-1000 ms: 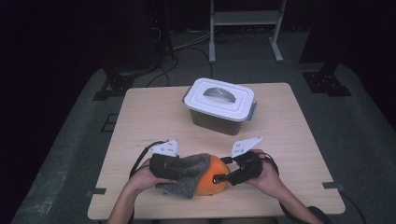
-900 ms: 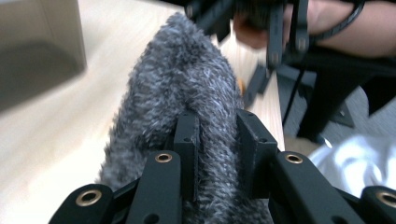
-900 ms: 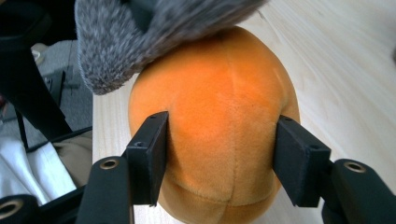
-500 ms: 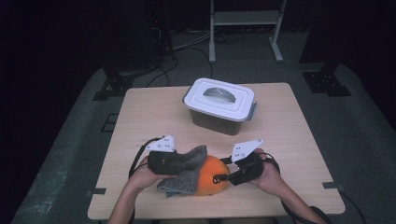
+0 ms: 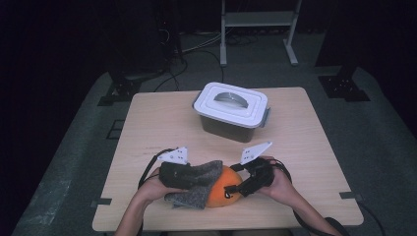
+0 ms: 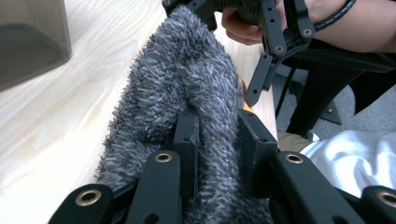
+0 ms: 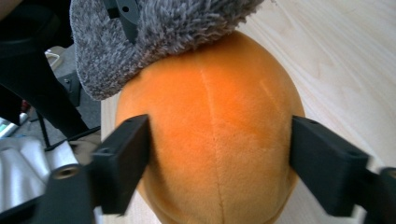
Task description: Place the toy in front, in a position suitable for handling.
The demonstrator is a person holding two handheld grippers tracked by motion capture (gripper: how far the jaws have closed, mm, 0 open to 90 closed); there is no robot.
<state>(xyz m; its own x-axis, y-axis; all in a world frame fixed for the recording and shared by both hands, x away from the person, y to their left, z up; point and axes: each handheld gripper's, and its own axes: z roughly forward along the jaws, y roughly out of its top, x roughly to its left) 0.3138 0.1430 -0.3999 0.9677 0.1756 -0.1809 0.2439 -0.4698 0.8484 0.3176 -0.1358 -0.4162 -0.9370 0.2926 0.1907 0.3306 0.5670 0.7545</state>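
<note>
An orange plush ball (image 5: 225,191) rests near the table's front edge, and a grey fuzzy cloth (image 5: 196,183) is draped over its left side. My left gripper (image 6: 217,140) is shut on a fold of the cloth (image 6: 187,74). My right gripper (image 7: 219,154) reaches in from the right, its jaws on either side of the ball (image 7: 210,140). Those jaws have just been opening, and the pads stand at the ball's sides without squeezing it. The cloth's edge (image 7: 154,32) lies on top of the ball. In the high view, my right gripper (image 5: 241,187) sits against the ball's right side.
A grey box with a white lid (image 5: 231,110) stands at the middle back of the wooden table (image 5: 305,147). The table's front edge is close under both hands. Cables trail from both grippers, and dark floor with stands surrounds the table.
The cloth has shifted a little on the ball, with its raised fold now lying flatter against the top. Both hands stay about where they were.
</note>
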